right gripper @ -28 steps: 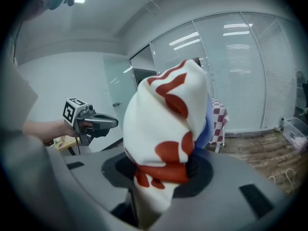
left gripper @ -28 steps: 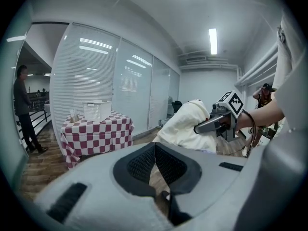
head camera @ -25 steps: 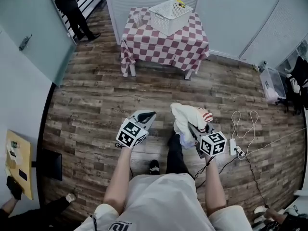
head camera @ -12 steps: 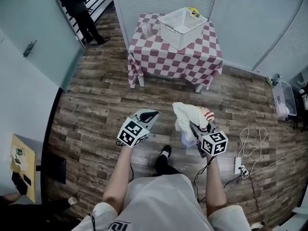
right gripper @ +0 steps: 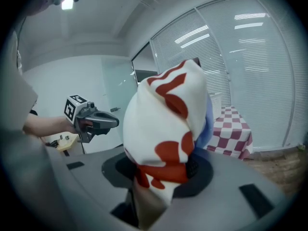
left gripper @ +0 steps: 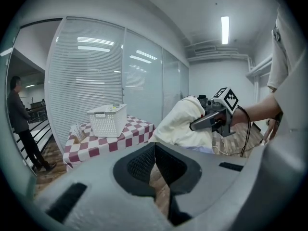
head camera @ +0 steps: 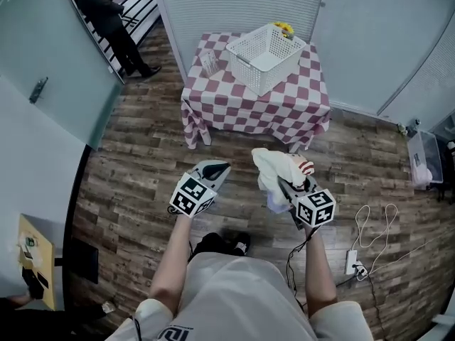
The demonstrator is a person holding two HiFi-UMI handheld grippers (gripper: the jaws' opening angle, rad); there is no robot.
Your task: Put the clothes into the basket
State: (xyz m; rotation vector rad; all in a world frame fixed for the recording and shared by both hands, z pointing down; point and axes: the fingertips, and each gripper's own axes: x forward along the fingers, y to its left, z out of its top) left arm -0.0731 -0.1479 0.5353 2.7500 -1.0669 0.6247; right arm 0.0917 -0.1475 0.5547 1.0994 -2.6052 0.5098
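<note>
My right gripper (head camera: pixel 286 185) is shut on a bundle of clothes (head camera: pixel 276 170), cream and white with red patches and a bit of blue. In the right gripper view the bundle of clothes (right gripper: pixel 168 124) stands up from the jaws and hides them. My left gripper (head camera: pixel 215 169) is held level beside it, shut with nothing in it; its pads (left gripper: pixel 144 160) meet at the tip. The white plastic basket (head camera: pixel 242 66) stands ahead on a red-and-white checked table (head camera: pixel 284 101). That basket (left gripper: pixel 107 121) also shows in the left gripper view.
A person in dark clothes (head camera: pixel 106 20) stands by stairs at the far left. A white power strip with cables (head camera: pixel 353 261) lies on the wood floor at the right. A clear box (head camera: pixel 424 165) sits by the right wall. Glass partitions stand behind the table.
The person has walked forward, so the table and basket are nearer. Both grippers keep their pose, and the clothes stay in the right one.
</note>
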